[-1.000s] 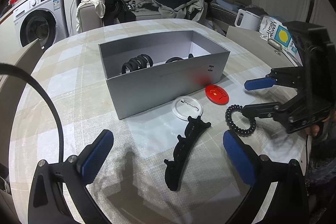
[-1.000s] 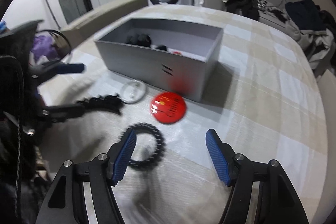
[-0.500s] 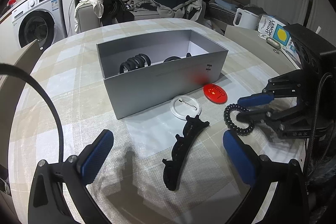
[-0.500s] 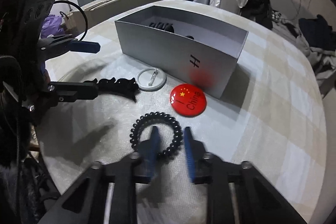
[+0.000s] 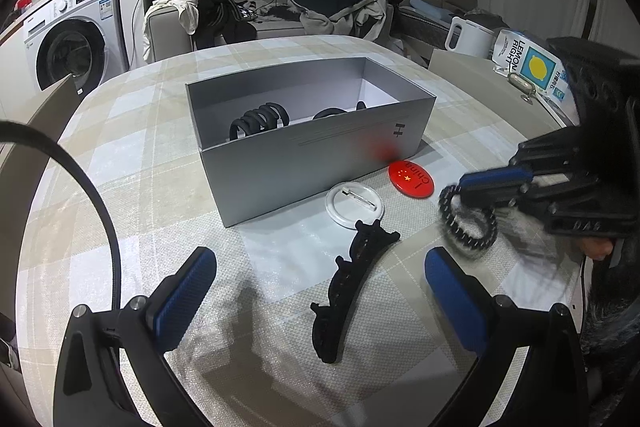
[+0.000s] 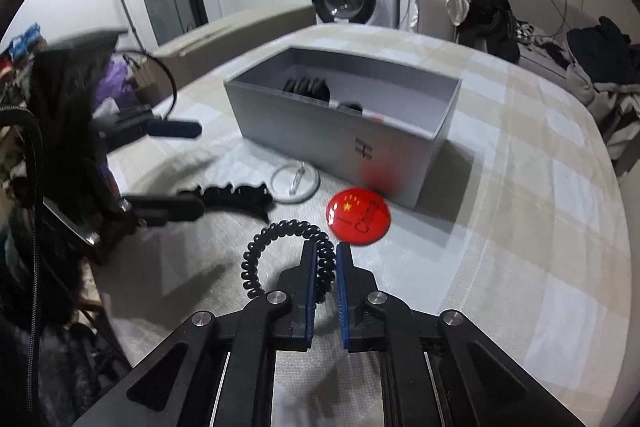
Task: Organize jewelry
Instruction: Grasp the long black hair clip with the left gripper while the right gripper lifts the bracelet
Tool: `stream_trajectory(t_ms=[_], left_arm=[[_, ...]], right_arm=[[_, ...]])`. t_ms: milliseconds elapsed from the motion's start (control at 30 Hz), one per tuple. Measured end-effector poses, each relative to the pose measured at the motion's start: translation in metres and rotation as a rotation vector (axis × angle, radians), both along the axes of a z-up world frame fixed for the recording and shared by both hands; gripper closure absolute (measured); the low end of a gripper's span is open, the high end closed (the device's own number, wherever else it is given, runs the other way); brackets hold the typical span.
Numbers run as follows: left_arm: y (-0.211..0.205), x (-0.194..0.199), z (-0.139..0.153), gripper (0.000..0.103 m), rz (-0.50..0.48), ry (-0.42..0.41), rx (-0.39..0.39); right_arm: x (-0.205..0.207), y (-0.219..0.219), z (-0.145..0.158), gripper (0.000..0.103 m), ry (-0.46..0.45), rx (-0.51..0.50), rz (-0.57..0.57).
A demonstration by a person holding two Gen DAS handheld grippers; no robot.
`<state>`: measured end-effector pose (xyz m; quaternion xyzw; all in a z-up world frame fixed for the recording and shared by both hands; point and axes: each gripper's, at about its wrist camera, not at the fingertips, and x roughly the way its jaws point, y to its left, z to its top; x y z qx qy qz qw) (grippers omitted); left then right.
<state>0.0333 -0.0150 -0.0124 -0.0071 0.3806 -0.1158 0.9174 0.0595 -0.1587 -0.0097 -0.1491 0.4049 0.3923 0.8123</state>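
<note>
My right gripper [image 6: 324,255] is shut on a black spiral hair tie [image 6: 280,231], pinching one side of the loop; the rest sticks out to the left of the fingers. In the left wrist view the same gripper [image 5: 460,187] holds the hair tie [image 5: 468,231] just right of a red round badge [image 5: 412,177]. My left gripper [image 5: 318,261] stands open over a black hair claw [image 5: 352,283] without touching it. A white round badge [image 5: 354,205] lies beside the grey open box [image 5: 304,163], which holds black hair ties [image 5: 260,119].
The box [image 6: 340,135] sits mid-table on a checked cloth. A white kettle [image 5: 468,37] and a lemon-print packet [image 5: 528,63] stand at the far right edge. A washing machine [image 5: 68,39] and a sofa with clothes lie beyond the table.
My right gripper has gone from open around the hair tie to shut on it and tipped the loop up a little. The left gripper has stayed put.
</note>
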Motion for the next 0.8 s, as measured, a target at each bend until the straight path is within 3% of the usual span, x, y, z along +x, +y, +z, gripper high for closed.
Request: stream_trajectory(t_ms=[267,400,567,733,800], left_arm=[[-0.004,-0.001,-0.001,0.001,-0.019,0.003,0.024],[-0.007,-0.002,-0.002,0.002,-0.065,0.013,0.034],[-0.014,-0.002,-0.008,0.032,-0.108,0.046,0.065],[-0.023,-0.005,-0.012,0.079,-0.143,0.044,0.125],[-0.025,-0.008,-0.012,0.089,-0.166,0.036,0.132]], right_arm=[[0.009,-0.013,0.021,0.095,0.016,0.130,-0.076],[0.018,-0.024,0.027,0.095,0.066,0.233,-0.110],[0.020,-0.029,0.030,0.094,0.065,0.248,-0.136],[0.021,-0.030,0.028,0.094,0.073,0.246,-0.145],[0.020,-0.029,0.028,0.094,0.077,0.251,-0.142]])
